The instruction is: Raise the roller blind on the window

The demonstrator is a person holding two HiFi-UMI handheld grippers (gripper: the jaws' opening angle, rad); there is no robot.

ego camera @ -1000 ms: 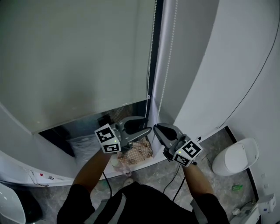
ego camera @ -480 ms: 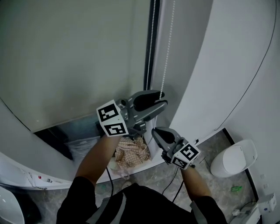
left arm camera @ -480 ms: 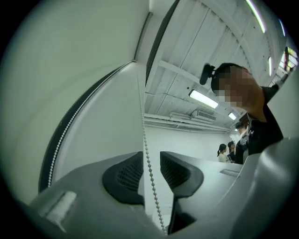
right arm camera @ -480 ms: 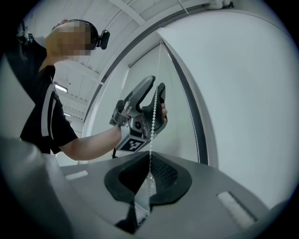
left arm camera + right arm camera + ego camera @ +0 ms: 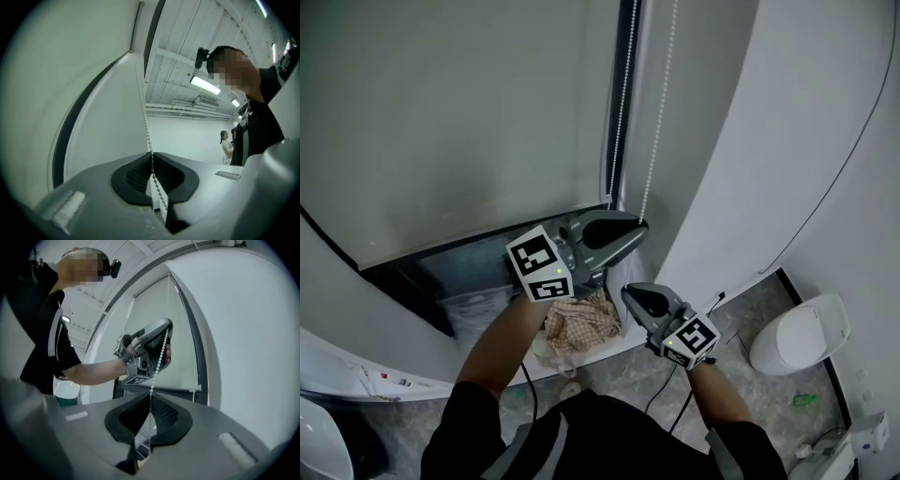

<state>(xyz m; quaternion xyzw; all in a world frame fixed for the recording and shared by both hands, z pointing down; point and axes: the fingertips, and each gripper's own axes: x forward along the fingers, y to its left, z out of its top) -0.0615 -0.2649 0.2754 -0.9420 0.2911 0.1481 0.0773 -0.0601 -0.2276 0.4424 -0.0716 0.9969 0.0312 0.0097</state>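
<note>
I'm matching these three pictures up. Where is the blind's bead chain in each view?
Head view: bead chain hangs from the top edge, right of centre, down to the left gripper.
Left gripper view: chain at centre, between its closing jaws.
Right gripper view: chain at centre, from the left gripper down into the right gripper.
Shared landmark: dark window frame beside the chain.

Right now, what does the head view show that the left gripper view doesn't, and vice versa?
Head view only: the right gripper, a crumpled checked cloth and, on the floor, a white rounded bin. Left gripper view only: the tongs of the left gripper closing with the white bead chain between their pads, a ceiling strip light, a distant standing person. Both: that chain and the dark window frame.
</note>
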